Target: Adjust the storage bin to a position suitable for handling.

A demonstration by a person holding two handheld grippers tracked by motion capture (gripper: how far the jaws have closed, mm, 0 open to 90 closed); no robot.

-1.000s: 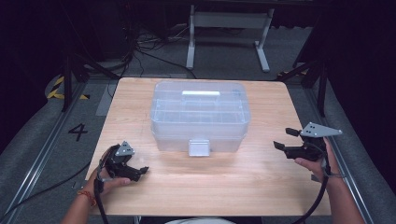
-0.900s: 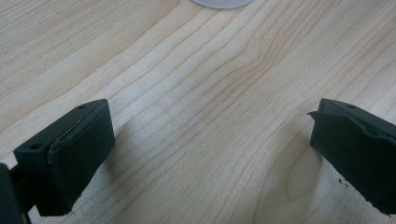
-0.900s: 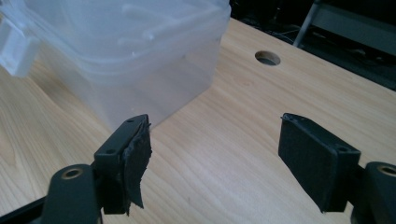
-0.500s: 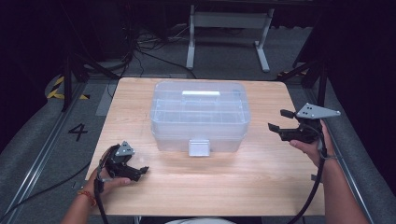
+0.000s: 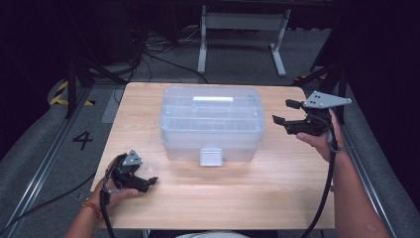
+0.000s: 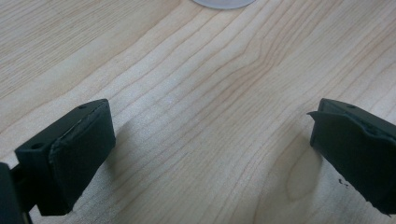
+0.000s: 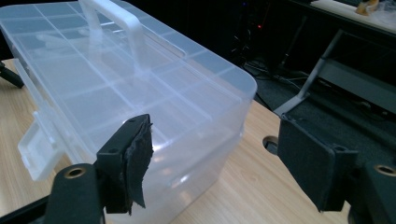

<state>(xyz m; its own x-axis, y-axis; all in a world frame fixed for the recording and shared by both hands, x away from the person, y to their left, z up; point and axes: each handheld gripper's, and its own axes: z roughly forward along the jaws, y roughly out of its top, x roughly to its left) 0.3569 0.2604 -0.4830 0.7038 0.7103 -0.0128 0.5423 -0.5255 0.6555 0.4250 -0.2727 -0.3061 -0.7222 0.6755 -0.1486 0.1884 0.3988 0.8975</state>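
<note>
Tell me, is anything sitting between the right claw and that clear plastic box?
Nothing visible. The right claw hangs open beside the box, with only bare table below the gap between them.

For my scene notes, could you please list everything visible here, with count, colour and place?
Storage box: one, clear plastic, lid on, middle of the table toward the far edge.
Handle: one, white, on the box lid.
Latch: one, pale, on the box's near side.
Table: one, light wood, under everything.
Metal stand: one, grey, on the floor beyond the table.
Left gripper: one, black, open, low over the table's near left corner.
Right gripper: one, black, open, held up beside the box's right end.
</note>
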